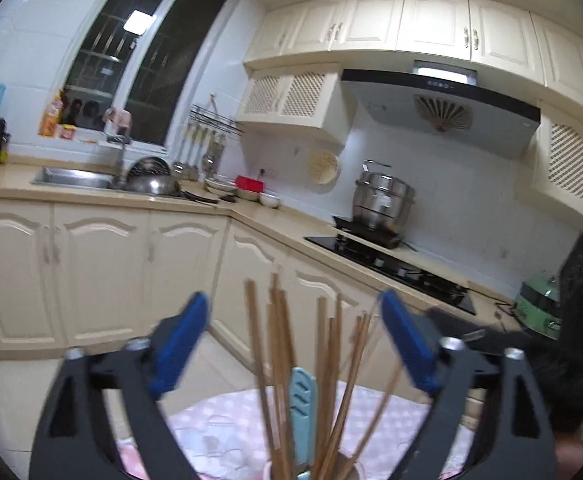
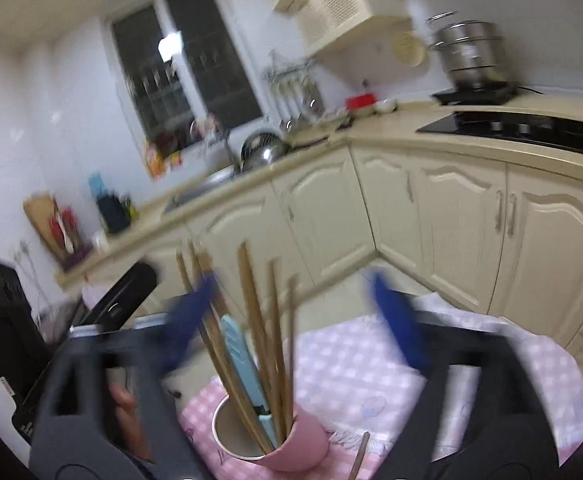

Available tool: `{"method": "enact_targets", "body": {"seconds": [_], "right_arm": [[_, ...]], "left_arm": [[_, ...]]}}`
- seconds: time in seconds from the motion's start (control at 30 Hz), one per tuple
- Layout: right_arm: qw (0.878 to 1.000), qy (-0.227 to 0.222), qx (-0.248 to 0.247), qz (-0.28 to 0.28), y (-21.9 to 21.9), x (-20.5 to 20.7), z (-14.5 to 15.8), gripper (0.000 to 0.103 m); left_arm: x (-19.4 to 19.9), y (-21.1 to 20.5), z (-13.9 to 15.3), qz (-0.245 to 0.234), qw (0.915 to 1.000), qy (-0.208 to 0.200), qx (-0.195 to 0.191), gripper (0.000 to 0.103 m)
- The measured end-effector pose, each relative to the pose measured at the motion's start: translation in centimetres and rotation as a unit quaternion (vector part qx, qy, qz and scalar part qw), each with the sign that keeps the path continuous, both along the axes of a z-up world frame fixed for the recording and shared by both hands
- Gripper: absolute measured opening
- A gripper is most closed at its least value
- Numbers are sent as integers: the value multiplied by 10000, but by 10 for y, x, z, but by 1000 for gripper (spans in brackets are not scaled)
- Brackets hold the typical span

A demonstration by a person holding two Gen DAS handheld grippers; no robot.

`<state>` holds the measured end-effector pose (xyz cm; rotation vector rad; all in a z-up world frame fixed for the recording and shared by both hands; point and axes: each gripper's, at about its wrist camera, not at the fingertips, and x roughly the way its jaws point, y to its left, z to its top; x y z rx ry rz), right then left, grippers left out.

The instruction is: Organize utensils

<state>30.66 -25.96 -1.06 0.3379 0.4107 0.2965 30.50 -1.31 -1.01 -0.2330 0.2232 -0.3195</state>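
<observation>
Both tools gape wide and empty, left tool and right tool each straddling upright brown wooden chopsticks in the pink cup

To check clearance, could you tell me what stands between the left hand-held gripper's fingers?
Wooden chopsticks and a light-blue utensil, untouched, in the left wrist view.

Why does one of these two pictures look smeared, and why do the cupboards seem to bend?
Right wrist view: motion blur smears the blue-padded right gripper and the window; the pink cup of wooden chopsticks stays readable. Left wrist view: sharper, only the left gripper and nearby chopsticks are soft. Both: the fisheye lens curves the cream cabinets and darkens the corners; a ceiling light glares in the window glass.
</observation>
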Motion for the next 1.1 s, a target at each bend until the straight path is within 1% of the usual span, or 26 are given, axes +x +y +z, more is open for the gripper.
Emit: {"method": "enact_targets", "body": {"seconds": [0.07, 0.1, 0.13, 0.3, 0.5, 0.63, 0.9, 1.1], "right_arm": [[9998, -7, 51, -177, -13, -9, 4, 92], [9998, 17, 67, -202, -17, -12, 6, 95], [9997, 46, 85, -226, -21, -15, 7, 96], [9991, 207, 49, -353, -36, -32, 9, 96], [9984, 402, 36, -396, -47, -52, 5, 96], [9975, 534, 21, -453, -54, -58, 1, 96], [9952, 834, -45, -508, -66, -77, -15, 96], [9927, 1078, -105, -522, -70, -88, -31, 96]], "left_arm": [[-9, 3, 5, 56, 9999, -29, 132, 94], [-14, 4, 8, 77, 9998, -19, 191, 95], [-18, 5, 10, 106, 9996, -3, 243, 96], [-39, 7, 18, 235, 9984, 122, 492, 97], [-68, 6, 16, 206, 9972, 234, 673, 97], [-83, -2, 10, 86, 9967, 339, 737, 97], [-96, -14, -7, -16, 9945, 632, 838, 97], [-103, -20, -27, -70, 9917, 912, 901, 97]]}}
